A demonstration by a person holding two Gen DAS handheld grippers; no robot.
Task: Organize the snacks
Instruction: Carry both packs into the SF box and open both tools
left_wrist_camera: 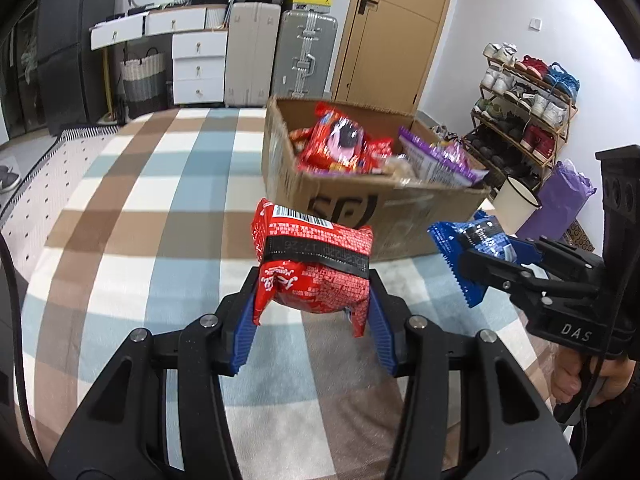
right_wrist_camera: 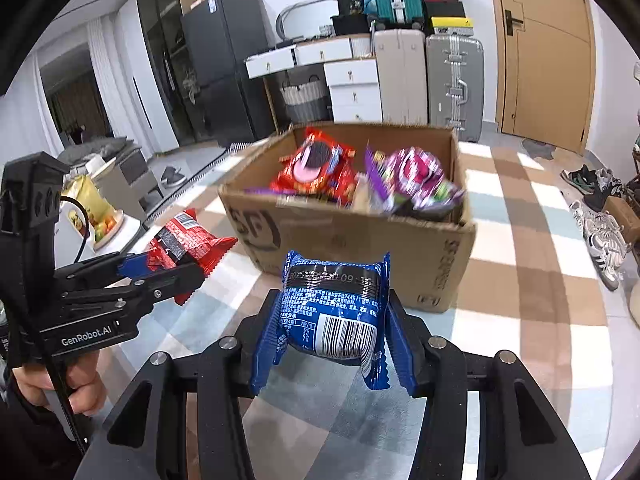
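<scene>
The left gripper (left_wrist_camera: 314, 308) clamps a red snack pack (left_wrist_camera: 314, 264). The right gripper (right_wrist_camera: 332, 336) clamps a blue snack pack (right_wrist_camera: 334, 308). Ahead of both stands a cardboard box (right_wrist_camera: 352, 240) of snacks.

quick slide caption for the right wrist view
Right gripper holds a blue snack pack before a snack-filled cardboard box; left gripper grips a red pack.

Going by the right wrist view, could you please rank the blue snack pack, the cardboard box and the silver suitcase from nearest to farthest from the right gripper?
1. Blue snack pack: clamped between the fingers of the right gripper.
2. Cardboard box: just ahead on the checked cloth, holding red and purple packs.
3. Silver suitcase: far back, beside the wooden door.
</scene>
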